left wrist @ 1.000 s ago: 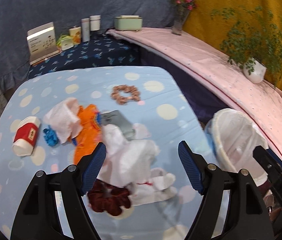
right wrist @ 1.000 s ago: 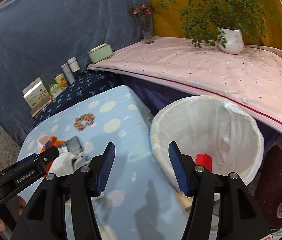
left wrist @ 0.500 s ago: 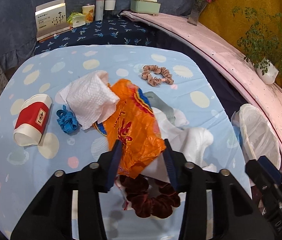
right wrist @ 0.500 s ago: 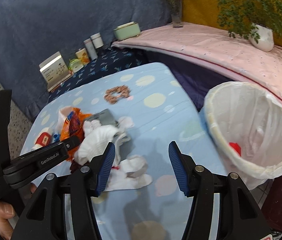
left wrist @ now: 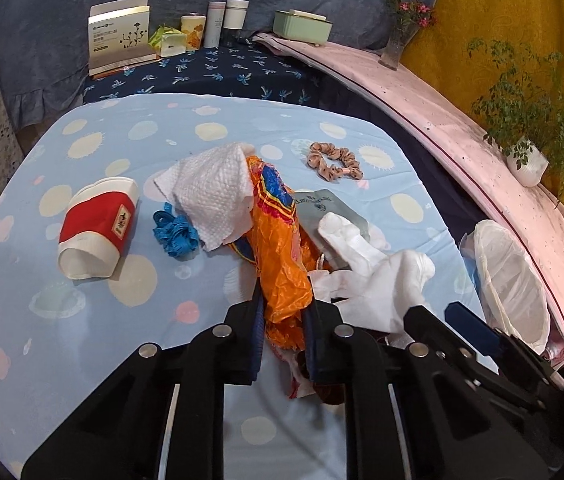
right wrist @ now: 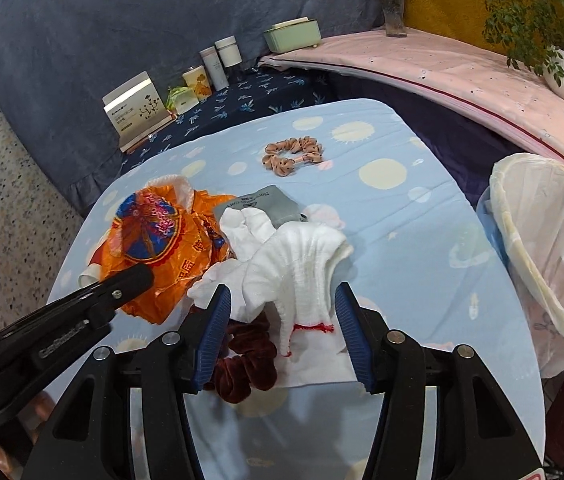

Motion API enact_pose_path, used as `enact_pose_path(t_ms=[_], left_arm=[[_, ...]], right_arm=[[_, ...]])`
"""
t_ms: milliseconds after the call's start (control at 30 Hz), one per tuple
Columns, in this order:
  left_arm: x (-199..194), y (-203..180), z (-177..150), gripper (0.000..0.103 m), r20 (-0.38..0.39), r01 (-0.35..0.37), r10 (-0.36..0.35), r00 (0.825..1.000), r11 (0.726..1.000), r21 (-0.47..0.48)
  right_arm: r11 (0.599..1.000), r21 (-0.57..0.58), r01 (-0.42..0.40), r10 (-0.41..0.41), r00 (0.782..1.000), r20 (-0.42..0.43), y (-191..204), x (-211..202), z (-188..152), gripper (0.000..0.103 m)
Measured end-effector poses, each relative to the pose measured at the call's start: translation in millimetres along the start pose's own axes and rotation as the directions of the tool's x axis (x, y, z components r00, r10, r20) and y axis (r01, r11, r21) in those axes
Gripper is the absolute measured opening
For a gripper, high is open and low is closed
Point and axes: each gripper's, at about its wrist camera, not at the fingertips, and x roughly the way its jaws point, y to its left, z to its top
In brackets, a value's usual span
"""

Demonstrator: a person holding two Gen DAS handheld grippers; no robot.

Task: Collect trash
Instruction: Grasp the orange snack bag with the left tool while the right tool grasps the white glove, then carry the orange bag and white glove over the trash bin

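So my left gripper (left wrist: 283,336) is pinching the near end of the orange plastic wrapper (left wrist: 278,248), jaws pressed in tight on it. The wrapper is running long-ways straight away from me, near end bunched between my pads, far end pointing toward the back of the blue dotted table (left wrist: 82,312), where it's tucked against the white paper towel (left wrist: 212,196). My right gripper (right wrist: 282,320) is sitting with its jaws spread wide, straddling the white cloth glove (right wrist: 289,264) without squeezing it yet. The glove is lying right between the pads, cuff toward me, fingers pointing off to the far left. The lined trash bin (right wrist: 545,252) is standing off the right edge of the table, so it's way nearer my right side than my left. I'm guessing the wrapper needs lifting and carrying right, across the glove, to reach it. The crushed paper cup (left wrist: 96,228) and blue ribbon scrap (left wrist: 174,232) are lying further left, untouched.
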Motion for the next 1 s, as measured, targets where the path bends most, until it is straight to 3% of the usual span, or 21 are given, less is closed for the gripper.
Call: enact_pose_path(t_ms=[133, 267, 633, 1000], left_arm=[[-6.2, 4.5, 0.1, 0.016, 0.008, 0.003, -0.003, 1.000, 1.000, -0.005], [-12.1, 4.4, 1.0, 0.016, 0.018, 0.006, -0.006, 1.000, 1.000, -0.004], [-32.2, -26.2, 9.0, 0.016, 0.061, 0.039, -0.042, 0.997, 0.998, 0.045], [-34.2, -101.6, 18.6, 0.016, 0.070, 0.112, -0.124, 0.990, 0.981, 0.159]], right_arm=[[1.000, -0.010, 0.001, -0.001, 1.000, -0.019, 2.4, 10.4, -0.2, 0.033], [1.000, -0.015, -0.004, 0.004, 1.000, -0.023, 3.2, 12.4, -0.1, 0.008], [1.000, -0.005, 0.001, 0.000, 0.992, 0.127, -18.0, -38.9, 26.1, 0.006], [0.995, 0.071, 0.064, -0.079, 0.968, 0.238, -77.3, -89.6, 47.3, 0.006]])
